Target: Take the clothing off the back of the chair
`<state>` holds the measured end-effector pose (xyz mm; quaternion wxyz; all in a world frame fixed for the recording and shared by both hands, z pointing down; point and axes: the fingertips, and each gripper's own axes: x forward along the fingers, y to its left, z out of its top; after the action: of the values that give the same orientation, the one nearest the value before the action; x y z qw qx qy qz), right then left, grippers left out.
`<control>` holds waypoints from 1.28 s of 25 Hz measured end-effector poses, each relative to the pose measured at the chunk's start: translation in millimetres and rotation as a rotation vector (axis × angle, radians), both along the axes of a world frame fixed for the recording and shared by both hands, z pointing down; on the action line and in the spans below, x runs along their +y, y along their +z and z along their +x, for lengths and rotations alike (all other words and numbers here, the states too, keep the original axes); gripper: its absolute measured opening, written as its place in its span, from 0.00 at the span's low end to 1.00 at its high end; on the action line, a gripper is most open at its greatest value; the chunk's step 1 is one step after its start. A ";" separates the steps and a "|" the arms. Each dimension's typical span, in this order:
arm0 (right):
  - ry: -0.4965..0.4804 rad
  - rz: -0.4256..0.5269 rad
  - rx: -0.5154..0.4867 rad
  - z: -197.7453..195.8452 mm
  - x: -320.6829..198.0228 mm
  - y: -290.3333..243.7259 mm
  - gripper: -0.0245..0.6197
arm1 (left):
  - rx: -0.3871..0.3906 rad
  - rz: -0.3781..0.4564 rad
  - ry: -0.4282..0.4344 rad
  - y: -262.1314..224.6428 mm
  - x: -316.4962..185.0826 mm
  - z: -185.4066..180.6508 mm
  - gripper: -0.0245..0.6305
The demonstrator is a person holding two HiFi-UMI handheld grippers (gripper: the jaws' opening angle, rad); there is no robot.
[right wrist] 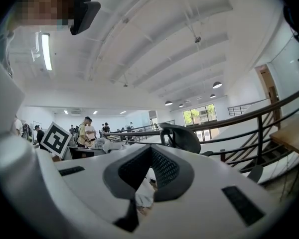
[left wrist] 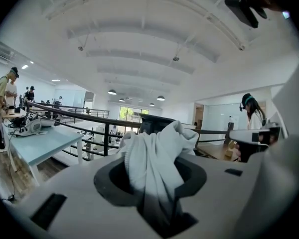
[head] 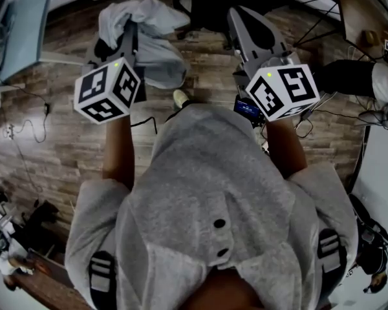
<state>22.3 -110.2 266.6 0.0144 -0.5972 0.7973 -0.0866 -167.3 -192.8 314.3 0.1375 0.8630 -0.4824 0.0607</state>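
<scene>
A white-grey garment (head: pixel 152 34) hangs bunched from my left gripper (head: pixel 130 31), which is shut on it; in the left gripper view the cloth (left wrist: pixel 154 163) fills the gap between the jaws and droops forward. The black chair (head: pixel 210 5) stands just beyond, at the top middle of the head view, and its dark back (left wrist: pixel 157 124) shows behind the cloth. My right gripper (head: pixel 242 18) is held level to the right of the garment, jaws together and holding nothing. In the right gripper view a black mesh chair (right wrist: pixel 182 136) stands ahead.
A pale blue table (left wrist: pixel 40 143) stands to the left, with a black railing (left wrist: pixel 89 118) behind it. Cables trail across the wooden floor (head: pixel 26 131). A person (head: pixel 375 76) is at the right, and others stand by desks (right wrist: pixel 87 131) farther off.
</scene>
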 end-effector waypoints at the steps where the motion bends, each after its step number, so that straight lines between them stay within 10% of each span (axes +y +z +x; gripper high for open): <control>1: 0.007 -0.005 -0.002 6.8 10.5 0.5 0.05 | 0.004 0.001 0.008 -1.7 11.2 7.9 0.27; 32: 0.121 0.007 0.000 127.3 261.1 9.3 0.05 | 0.014 0.096 0.153 -28.9 265.5 157.3 0.27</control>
<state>149.6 150.9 275.8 0.0216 -0.6443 0.7599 -0.0829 -10.0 72.7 285.4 0.0945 0.9032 -0.4166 0.0419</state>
